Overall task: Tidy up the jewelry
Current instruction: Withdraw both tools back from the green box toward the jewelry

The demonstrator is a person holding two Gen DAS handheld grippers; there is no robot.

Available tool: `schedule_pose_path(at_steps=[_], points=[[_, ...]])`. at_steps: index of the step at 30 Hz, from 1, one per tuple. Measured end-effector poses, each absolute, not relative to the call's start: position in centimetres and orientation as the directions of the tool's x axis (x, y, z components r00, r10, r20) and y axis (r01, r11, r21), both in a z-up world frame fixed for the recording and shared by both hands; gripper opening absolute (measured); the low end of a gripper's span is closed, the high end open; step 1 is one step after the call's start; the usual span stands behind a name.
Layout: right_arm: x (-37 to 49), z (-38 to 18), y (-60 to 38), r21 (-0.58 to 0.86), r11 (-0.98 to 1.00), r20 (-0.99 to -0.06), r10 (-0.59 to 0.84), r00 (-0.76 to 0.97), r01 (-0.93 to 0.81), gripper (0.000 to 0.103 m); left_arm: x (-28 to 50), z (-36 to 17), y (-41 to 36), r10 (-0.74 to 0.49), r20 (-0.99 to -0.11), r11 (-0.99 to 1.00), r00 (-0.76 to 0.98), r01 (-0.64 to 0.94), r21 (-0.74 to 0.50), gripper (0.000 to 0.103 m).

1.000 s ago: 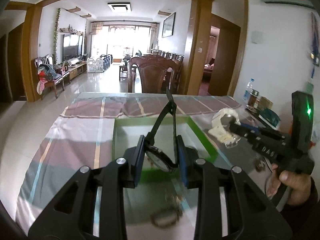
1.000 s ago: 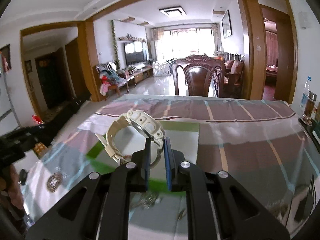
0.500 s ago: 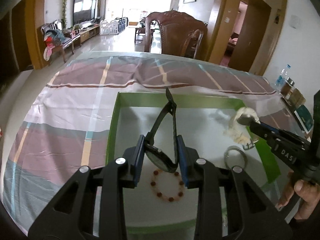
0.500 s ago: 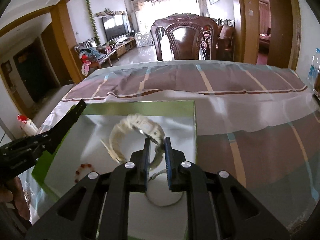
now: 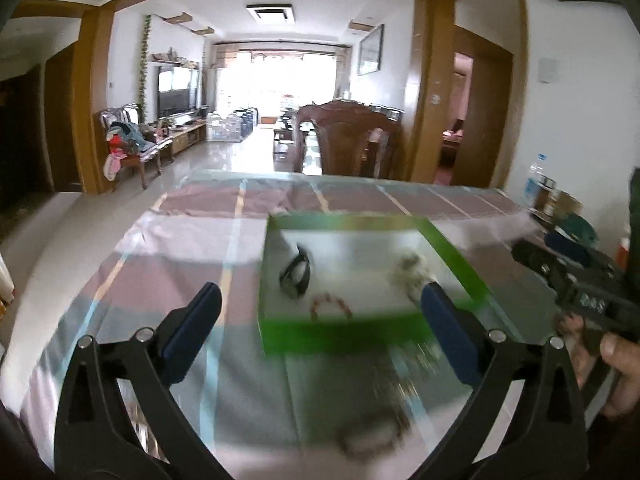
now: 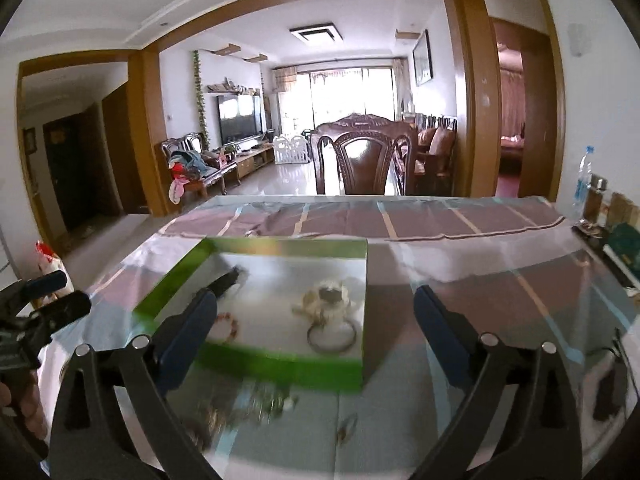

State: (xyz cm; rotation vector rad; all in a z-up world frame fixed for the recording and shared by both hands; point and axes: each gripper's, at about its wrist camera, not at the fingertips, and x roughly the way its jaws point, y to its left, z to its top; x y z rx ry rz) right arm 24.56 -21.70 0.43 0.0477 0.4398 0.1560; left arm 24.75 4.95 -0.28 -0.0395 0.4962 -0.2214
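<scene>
Both drops are done, and I'm pulling back. My left gripper (image 5: 320,312), clamped on the black watch (image 5: 297,277) a second ago, now stands with its jaws wide apart and nothing between them. That watch lies in the green tray (image 5: 372,338), at about 9 o'clock on its white floor. Just toward me from it, around 7 o'clock, sits the red bead bracelet (image 5: 330,306).

Moving right: the cream watch (image 6: 326,300) has left my right gripper (image 6: 312,320) too. It rests at about 3 o'clock in the tray, with the metal bangle (image 6: 331,336) touching it on the near side, around 5 o'clock. The right jaws are spread as wide as the left.

So four pieces are in the tray. The view is blurred from my retreat, but I make out more loose jewelry (image 6: 256,400) on the glass tabletop (image 6: 500,280) at 6 o'clock, outside the tray's near wall. I judge that's my next pickup, with both tools free.
</scene>
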Motion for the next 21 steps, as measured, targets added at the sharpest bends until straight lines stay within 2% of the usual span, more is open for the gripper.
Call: schedule_pose_path(at_steps=[5,11,21], points=[[18.4,-0.7,-21.4,0.091,0.984,-0.45,0.177,0.875,-0.153,0.097,17.8,-1.7,5.2,-0.231,-0.46,0.973,0.858,0.206,-0.103,0.099],[13.4,-2.5,-21.8,0.115,0.984,-0.458,0.174,0.872,-0.136,0.097,13.4,-3.3,4.7,-0.216,-0.474,0.976,0.854,0.205,-0.076,0.099],[10.3,-5.5,-22.3,0.144,0.98,-0.493,0.193,0.849,-0.139,0.097,11.6,-5.4,3.8,-0.222,-0.522,0.973,0.824,0.222,-0.062,0.099]])
